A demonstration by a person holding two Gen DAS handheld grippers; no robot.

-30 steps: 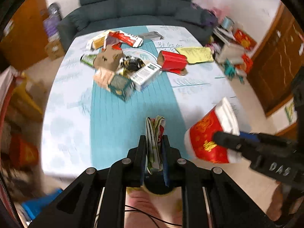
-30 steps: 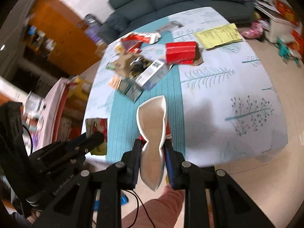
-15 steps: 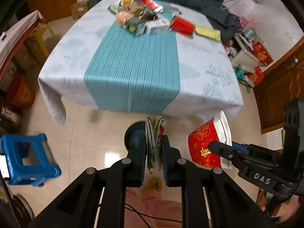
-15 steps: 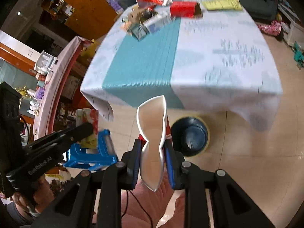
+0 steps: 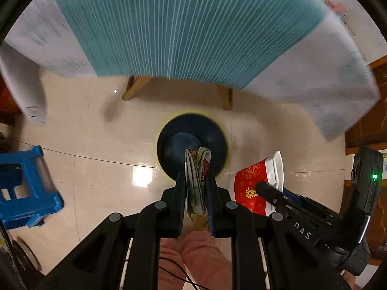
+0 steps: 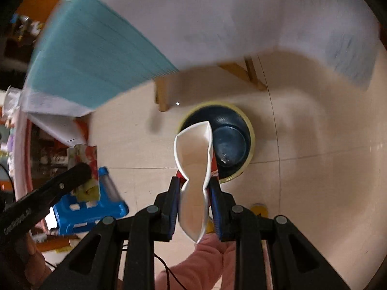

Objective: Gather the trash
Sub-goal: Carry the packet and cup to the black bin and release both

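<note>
Left wrist view: a limp folded wrapper [image 5: 196, 183] is pinched in the left gripper [image 5: 196, 194], the crushable paper cup [image 6: 194, 169] squeezed mid-body by the right gripper [image 6: 194, 200], bin [image 5: 193, 142] at 12 o'clock.

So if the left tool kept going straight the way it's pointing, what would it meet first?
Most likely the dark blue trash bin on the floor: the left tool, shut on a folded wrapper, points at its open mouth. Depth is unclear, but nothing shows in between.

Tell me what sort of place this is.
Likely a home living or dining room: a clothed table on wooden legs, tiled floor, a blue plastic stool, and a bin below both loaded grippers.
</note>
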